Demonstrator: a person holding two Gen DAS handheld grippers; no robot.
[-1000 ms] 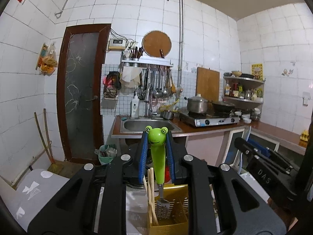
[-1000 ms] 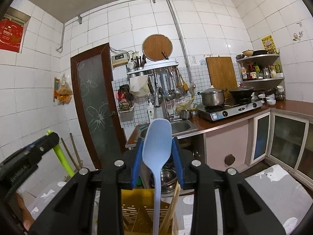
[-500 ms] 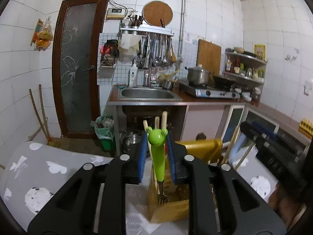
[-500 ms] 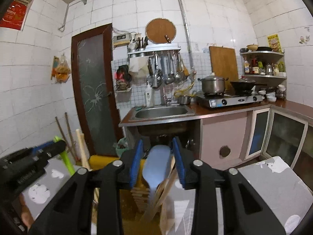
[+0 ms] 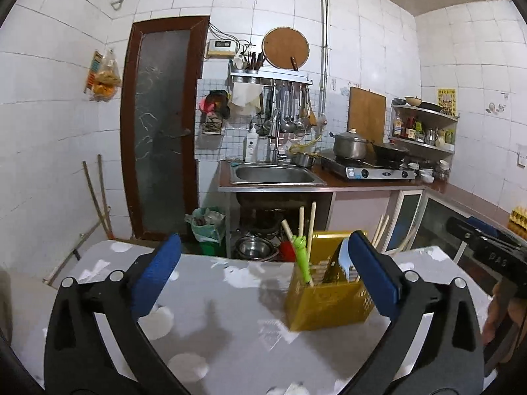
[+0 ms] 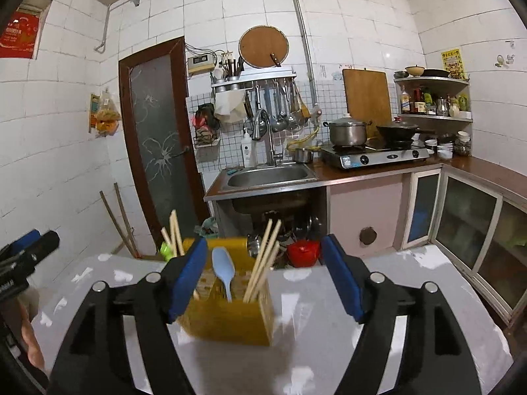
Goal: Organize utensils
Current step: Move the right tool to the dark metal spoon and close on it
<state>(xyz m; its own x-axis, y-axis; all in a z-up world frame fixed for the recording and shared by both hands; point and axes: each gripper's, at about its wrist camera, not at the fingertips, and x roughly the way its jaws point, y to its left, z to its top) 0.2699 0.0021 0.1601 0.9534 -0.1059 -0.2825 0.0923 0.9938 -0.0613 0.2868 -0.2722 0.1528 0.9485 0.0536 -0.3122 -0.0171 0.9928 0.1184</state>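
Left wrist view: your left gripper [image 5: 263, 273] and right gripper [image 6: 263, 276] have just been opening, empty; the yellow slotted plastic utensil caddy [image 5: 329, 299], at two o'clock, could tip if your pads clip its wooden chopsticks [image 6: 263, 260].

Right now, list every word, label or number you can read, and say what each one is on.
"DAS": on the body of the right gripper, seen from the left wrist.
Red poster: white characters, too blurred to read.
Yellow wall notice: print too small.
Left gripper lettering: unreadable.
Stove panel label: unreadable.
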